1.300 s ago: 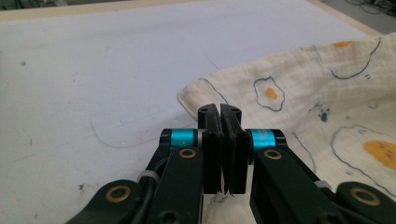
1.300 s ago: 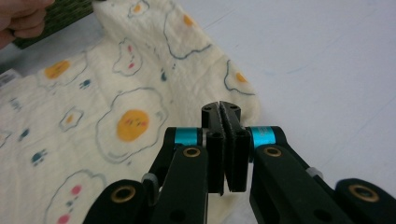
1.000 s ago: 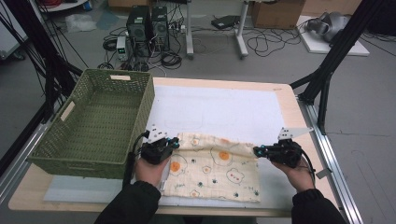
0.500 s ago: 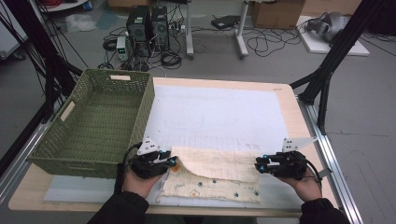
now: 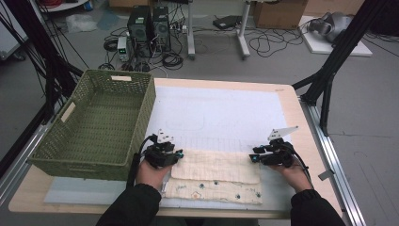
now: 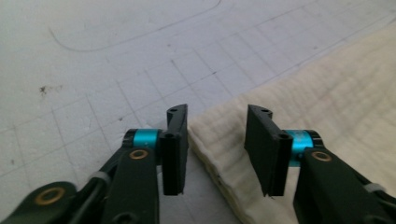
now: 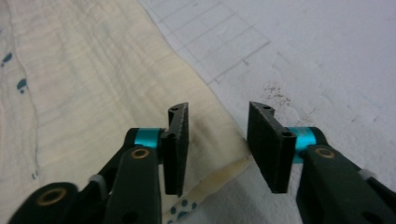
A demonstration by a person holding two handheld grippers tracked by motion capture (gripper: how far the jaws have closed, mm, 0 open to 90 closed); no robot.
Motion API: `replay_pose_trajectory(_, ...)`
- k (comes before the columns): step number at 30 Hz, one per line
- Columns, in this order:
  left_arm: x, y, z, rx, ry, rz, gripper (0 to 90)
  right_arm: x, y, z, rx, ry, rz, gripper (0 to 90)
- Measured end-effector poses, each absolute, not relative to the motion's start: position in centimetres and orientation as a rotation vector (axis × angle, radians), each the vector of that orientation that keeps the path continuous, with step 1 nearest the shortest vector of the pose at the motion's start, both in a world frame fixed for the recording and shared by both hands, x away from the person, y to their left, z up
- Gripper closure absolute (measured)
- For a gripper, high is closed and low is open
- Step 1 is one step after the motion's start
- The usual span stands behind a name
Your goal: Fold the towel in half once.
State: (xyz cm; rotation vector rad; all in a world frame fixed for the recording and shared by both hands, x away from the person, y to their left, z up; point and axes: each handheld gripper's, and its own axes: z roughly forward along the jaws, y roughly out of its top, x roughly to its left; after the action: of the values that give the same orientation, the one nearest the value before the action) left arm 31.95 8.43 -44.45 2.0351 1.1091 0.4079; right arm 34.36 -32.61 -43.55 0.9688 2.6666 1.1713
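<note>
Grippers point(image 5: 179, 155) point(image 5: 253, 158) open over cloth point(image 5: 214, 167), basket point(image 5: 61, 157) beside

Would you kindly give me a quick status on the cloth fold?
Left claw and right claw just opened, nothing gripped. Cloth folded over, flat on mat. Nothing in the way.
</note>
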Motion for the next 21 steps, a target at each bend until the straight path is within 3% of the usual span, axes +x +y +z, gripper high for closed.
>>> replay_pose_trajectory(2, 32.0, 8.5, -44.6, 2.025, 1.077, 0.391, 76.9, 34.4, -32.5, -43.8, 0.948, 2.698, 1.166, 68.2)
replay_pose_trajectory(3, 32.0, 8.4, -44.6, 2.030, 1.071, 0.395, 83.5, 34.4, -32.4, -43.8, 0.933, 2.714, 1.172, 77.2)
replay_pose_trajectory(4, 32.0, 8.3, -44.6, 2.029, 1.067, 0.403, 85.2, 34.4, -32.3, -43.9, 0.906, 2.741, 1.179, 83.2)
replay_pose_trajectory(10, 33.0, 7.9, -44.4, 1.964, 1.090, 0.417, 86.2, 35.3, -32.3, -43.5, 0.892, 2.700, 1.142, 86.5)
replay_pose_trajectory(21, 38.9, 6.7, -42.2, 1.844, 1.172, 0.588, 86.0, 41.5, -33.4, -40.7, 1.042, 2.495, 1.128, 86.6)
